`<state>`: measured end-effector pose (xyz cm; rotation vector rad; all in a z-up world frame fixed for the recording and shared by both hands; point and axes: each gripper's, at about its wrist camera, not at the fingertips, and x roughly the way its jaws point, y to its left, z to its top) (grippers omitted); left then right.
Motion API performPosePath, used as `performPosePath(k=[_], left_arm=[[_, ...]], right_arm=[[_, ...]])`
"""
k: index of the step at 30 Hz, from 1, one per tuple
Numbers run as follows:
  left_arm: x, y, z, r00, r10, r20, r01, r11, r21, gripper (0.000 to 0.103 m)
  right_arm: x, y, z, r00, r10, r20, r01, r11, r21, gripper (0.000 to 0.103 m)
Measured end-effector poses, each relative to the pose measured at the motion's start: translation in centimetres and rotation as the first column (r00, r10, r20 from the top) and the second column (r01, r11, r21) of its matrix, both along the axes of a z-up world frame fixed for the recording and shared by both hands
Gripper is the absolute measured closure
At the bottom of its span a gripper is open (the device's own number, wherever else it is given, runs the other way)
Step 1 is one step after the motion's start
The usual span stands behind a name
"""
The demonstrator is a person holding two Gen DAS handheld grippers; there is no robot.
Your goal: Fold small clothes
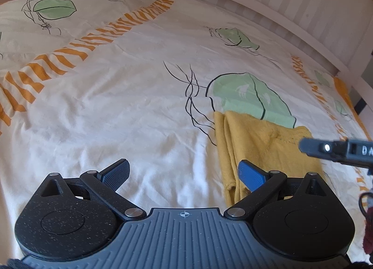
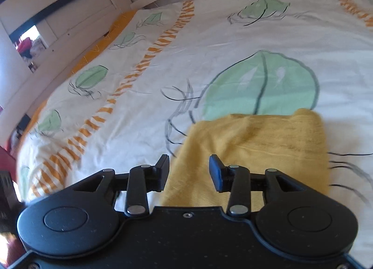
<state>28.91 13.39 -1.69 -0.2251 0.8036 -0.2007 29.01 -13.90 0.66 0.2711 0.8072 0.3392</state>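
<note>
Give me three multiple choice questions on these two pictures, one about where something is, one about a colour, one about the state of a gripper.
1. Where does the folded garment lie?
A. on the bedspread, partly over a green leaf print
B. on the floor
C. hanging on the bed rail

2. What colour is the garment?
A. red
B. mustard yellow
C. navy blue

3. How does the left gripper stand?
A. shut on the garment
B. shut on nothing
C. open, holding nothing

Answers:
1 A, its far edge covers the bottom of the leaf.
2 B, both views show it yellow.
3 C, its blue pads stand wide apart with bedspread showing between them.
</note>
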Motion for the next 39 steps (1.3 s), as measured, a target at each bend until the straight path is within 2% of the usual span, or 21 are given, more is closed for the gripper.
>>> performPosePath(k=[5,9,14,18,19,20,21,22,24,25,26,27,29,30,31,32,34,39], left_arm=[[-0.3,-0.7,0.0,0.999,-0.032,0.016,0.032,0.999,-0.012,0.003],[-0.5,-1.2,-0.1,0.999,-0.050,0.020,0.050,0.999,-0.016,0.003],[-0.6,-1.5,-0.2,0.998,-0.065,0.024,0.066,0.997,-0.033,0.003],[-0.5,-1.7,-0.5,0.997,-0.074,0.019,0.075,0.997,-0.034,0.003],[-0.5,-1.7,-0.5,0.997,-0.076,0.018,0.077,0.996,-0.036,0.003],[-0.5,-1.7,-0.5,0.997,-0.078,0.017,0.078,0.996,-0.037,0.003],[-0.5,-1.7,-0.5,0.997,-0.079,0.017,0.080,0.996,-0.040,0.003],[-0.5,-1.7,-0.5,0.997,-0.080,0.017,0.081,0.996,-0.043,0.003],[-0.4,-1.7,-0.5,0.996,-0.087,0.019,0.088,0.995,-0.049,0.003],[-0.4,-1.8,-0.6,0.996,-0.093,0.019,0.093,0.994,-0.053,0.003],[-0.4,-1.9,-0.7,0.995,-0.101,0.016,0.102,0.993,-0.056,0.003],[-0.4,-2.1,-0.8,0.994,-0.110,0.014,0.111,0.992,-0.059,0.003],[-0.5,-2.5,-1.1,0.991,-0.131,0.007,0.131,0.990,-0.057,0.003],[-0.5,-2.7,-1.3,0.990,-0.139,0.004,0.139,0.989,-0.053,0.003],[-0.5,-2.8,-1.4,0.989,-0.147,0.002,0.147,0.988,-0.050,0.003],[-0.5,-3.0,-1.6,0.989,-0.151,0.000,0.151,0.987,-0.050,0.003],[-0.6,-3.2,-1.8,0.988,-0.157,-0.005,0.157,0.986,-0.051,0.003],[-0.9,-3.7,-1.9,0.987,-0.163,-0.003,0.162,0.986,-0.042,0.003]], right_arm=[[-2.9,-0.1,-1.7,0.999,0.049,-0.009,-0.050,0.994,-0.093,0.053],[-6.2,2.0,-2.9,0.987,0.159,0.033,-0.151,0.973,-0.176,0.050],[-9.7,6.1,-3.8,0.936,0.334,0.110,-0.283,0.901,-0.328,0.047],[-10.4,9.0,-4.9,0.896,0.425,0.127,-0.323,0.820,-0.472,0.047],[-10.5,9.4,-5.2,0.889,0.440,0.130,-0.323,0.801,-0.504,0.048],[-10.4,9.7,-5.4,0.884,0.447,0.136,-0.318,0.788,-0.527,0.059],[-10.3,9.7,-5.4,0.886,0.439,0.148,-0.301,0.789,-0.536,0.075],[-10.0,9.4,-5.3,0.897,0.411,0.162,-0.277,0.810,-0.517,0.092],[-9.5,8.7,-4.7,0.916,0.358,0.181,-0.257,0.871,-0.420,0.093],[-9.4,8.7,-4.7,0.918,0.354,0.179,-0.264,0.881,-0.392,0.093],[-9.3,9.0,-4.9,0.915,0.368,0.165,-0.281,0.876,-0.392,0.092],[-9.3,9.4,-5.3,0.909,0.390,0.148,-0.303,0.862,-0.407,0.090],[-9.5,9.5,-6.0,0.901,0.408,0.147,-0.320,0.854,-0.411,0.080],[-9.6,9.1,-6.1,0.901,0.407,0.149,-0.324,0.862,-0.390,0.079],[-9.8,8.4,-5.9,0.905,0.397,0.154,-0.322,0.875,-0.361,0.072],[-10.0,7.6,-5.7,0.909,0.387,0.157,-0.321,0.888,-0.329,0.058],[-10.4,5.7,-5.0,0.917,0.360,0.170,-0.302,0.907,-0.293,0.048],[-10.1,-0.1,-3.1,0.951,0.231,0.206,-0.178,0.952,-0.248,0.041]])
